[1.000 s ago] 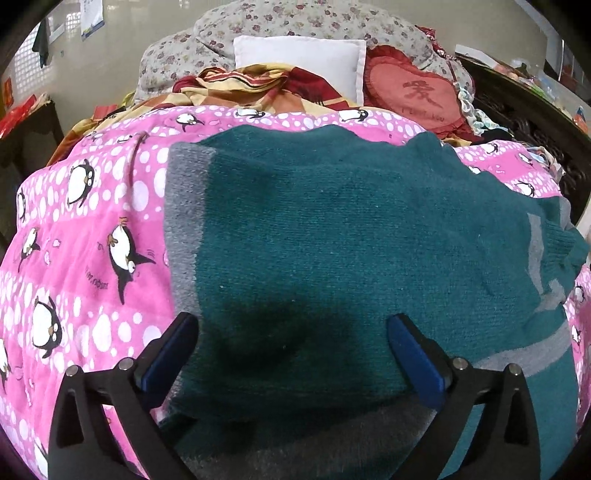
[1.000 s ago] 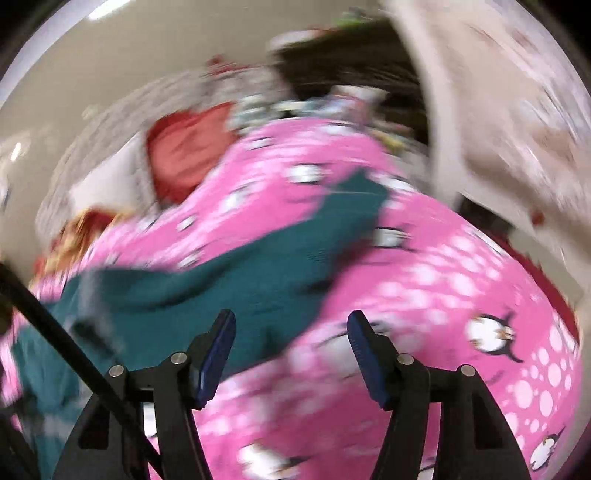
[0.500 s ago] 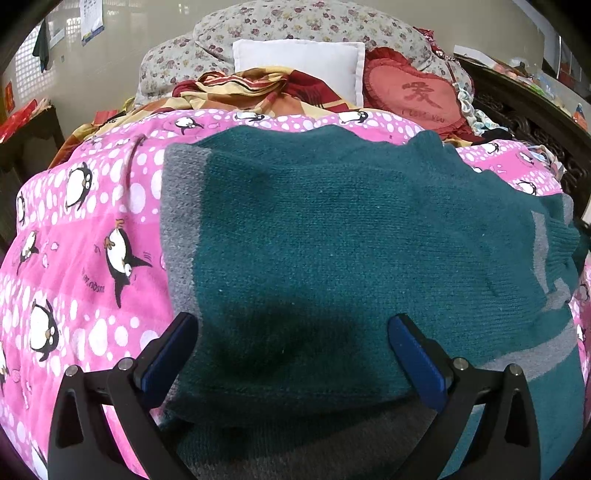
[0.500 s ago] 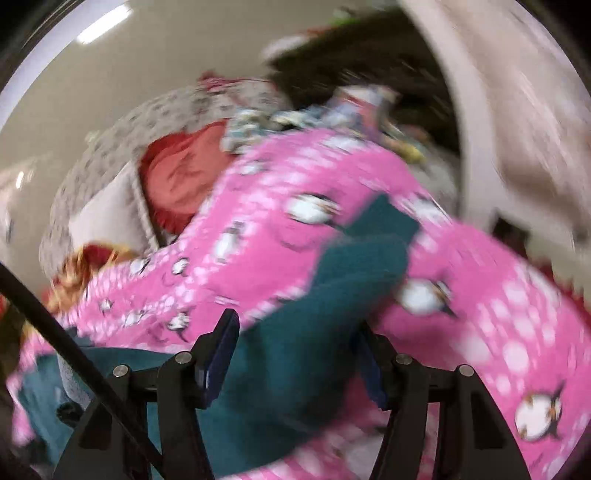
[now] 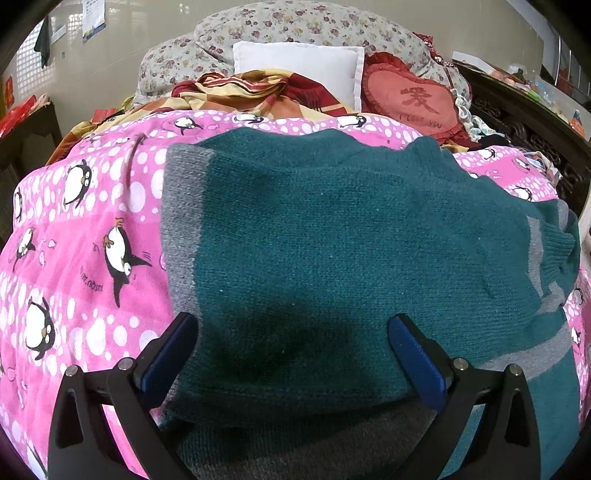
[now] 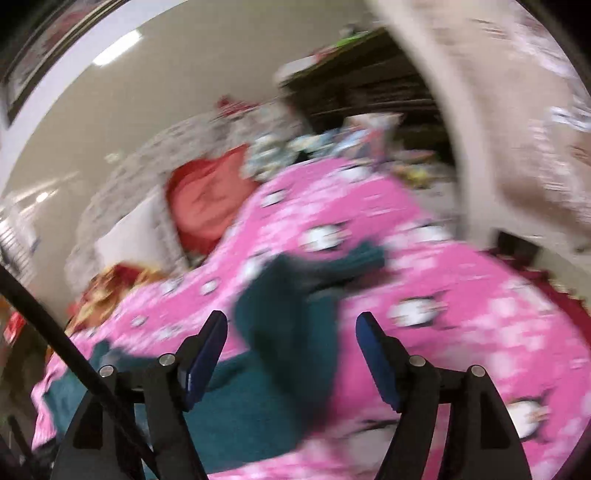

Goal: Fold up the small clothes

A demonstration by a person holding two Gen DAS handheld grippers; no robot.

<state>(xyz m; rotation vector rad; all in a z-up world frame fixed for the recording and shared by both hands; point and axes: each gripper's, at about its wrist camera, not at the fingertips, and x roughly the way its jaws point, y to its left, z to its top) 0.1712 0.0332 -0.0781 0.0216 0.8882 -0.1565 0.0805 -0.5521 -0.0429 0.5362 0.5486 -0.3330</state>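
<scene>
A small teal knit sweater (image 5: 332,251) with grey bands lies spread on a pink penguin quilt (image 5: 85,258). My left gripper (image 5: 295,354) is open and hovers just above the sweater's near folded part, fingers either side of it. In the blurred right wrist view, the sweater's teal sleeve (image 6: 295,317) runs between the open fingers of my right gripper (image 6: 291,350), above the pink quilt (image 6: 461,332). Whether the fingers touch the sleeve cannot be told.
At the head of the bed are a white pillow (image 5: 295,70), a red heart cushion (image 5: 413,103), a floral quilt (image 5: 295,29) and a striped blanket (image 5: 243,92). A dark carved wooden frame (image 5: 528,129) runs along the right. A pale curtain (image 6: 517,110) hangs at the right.
The left gripper has held nearly still over the sweater. The right gripper has swung fast toward the sleeve, which now lies between its fingers.
</scene>
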